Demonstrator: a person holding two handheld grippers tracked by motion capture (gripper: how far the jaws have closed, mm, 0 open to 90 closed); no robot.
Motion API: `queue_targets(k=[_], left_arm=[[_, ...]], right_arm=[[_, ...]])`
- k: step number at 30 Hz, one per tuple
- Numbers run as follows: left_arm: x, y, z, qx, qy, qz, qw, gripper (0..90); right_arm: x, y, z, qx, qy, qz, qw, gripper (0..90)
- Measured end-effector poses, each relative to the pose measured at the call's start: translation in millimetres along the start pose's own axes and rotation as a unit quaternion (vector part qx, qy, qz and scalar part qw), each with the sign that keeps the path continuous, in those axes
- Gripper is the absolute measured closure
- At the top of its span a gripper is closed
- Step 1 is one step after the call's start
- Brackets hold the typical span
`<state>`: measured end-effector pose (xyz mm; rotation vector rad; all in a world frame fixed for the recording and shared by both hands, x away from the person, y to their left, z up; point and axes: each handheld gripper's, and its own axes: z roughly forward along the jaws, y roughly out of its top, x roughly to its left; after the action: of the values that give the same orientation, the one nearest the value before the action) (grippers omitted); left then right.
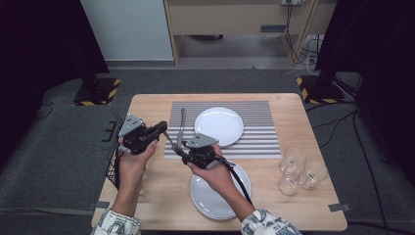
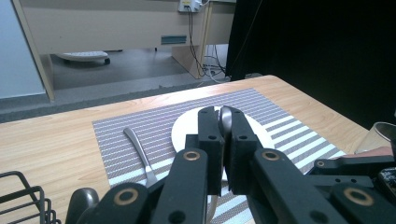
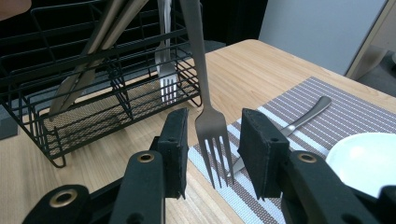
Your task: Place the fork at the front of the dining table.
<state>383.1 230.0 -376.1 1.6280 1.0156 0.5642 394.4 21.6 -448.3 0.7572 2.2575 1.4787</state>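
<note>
Placemat (image 1: 222, 128) stripes mark the middle of the wooden table (image 1: 147, 105) in the high view, with a white plate (image 1: 219, 125) resting on the mat and a second fork (image 1: 181, 128) lying on the mat's left part. Off the mat's left edge, the left gripper (image 1: 160, 129) is clamped on the handle of a fork (image 1: 171, 140) that slants down toward the right gripper (image 1: 182, 151), which sits at the mat's near-left corner. A stack of plates (image 1: 215, 203) lies on the near side of the mat, glasses (image 1: 298, 171) off its right near corner, and a wire basket (image 1: 113, 164) at the table's left edge. In the left gripper view, the jaws press almost together on the thin metal handle, above the mat and plate (image 2: 187, 130). In the right gripper view, the fork's tines (image 3: 215, 140) hang between the jaws, which stand partly apart with a gap on either side and no contact; the wire basket (image 3: 93, 112) with cutlery stands beyond the mat's far corner.
</note>
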Motion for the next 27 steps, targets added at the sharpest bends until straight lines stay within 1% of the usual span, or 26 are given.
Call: queue_targets(k=[5, 7, 9, 13, 17, 22, 25, 27], left_arm=[[-2.6, -0.3, 1.6, 0.003, -0.002, 0.005, 1.0, 86.3], [-2.4, -0.7, 2.2, 0.005, 0.0, 0.007, 1.0, 86.3], [-1.1, -1.8, 2.5, 0.007, 0.002, 0.006, 1.0, 86.2], [-0.5, -2.6, 1.9, 0.007, 0.002, 0.004, 1.0, 86.2], [-3.0, -1.1, 0.6, 0.005, 0.0, 0.005, 1.0, 86.2], [-4.5, -0.2, -0.2, 0.002, -0.001, 0.006, 1.0, 86.2], [-5.0, -0.2, 0.0, 0.002, -0.005, 0.004, 1.0, 86.2], [-5.8, -0.4, 0.4, 0.004, -0.004, 0.006, 1.0, 86.2]], right_arm=[[0.8, -0.3, 2.2, -0.002, 0.0, 0.002, 1.0, 62.3], [1.0, -0.2, 2.5, -0.004, 0.0, 0.003, 1.0, 62.3], [1.0, -0.1, 2.8, -0.005, 0.0, 0.004, 1.0, 62.7], [2.6, -0.3, 4.6, -0.012, 0.004, 0.014, 0.9998, 63.4], [5.9, 0.0, 7.1, -0.015, 0.007, 0.012, 0.9998, 63.5], [8.2, 0.6, 8.7, -0.015, 0.006, 0.011, 0.9998, 60.8], [7.3, 1.2, 8.2, -0.017, 0.005, 0.014, 0.9998, 58.5], [6.8, 1.4, 7.8, -0.017, 0.003, 0.013, 0.9998, 57.4]])
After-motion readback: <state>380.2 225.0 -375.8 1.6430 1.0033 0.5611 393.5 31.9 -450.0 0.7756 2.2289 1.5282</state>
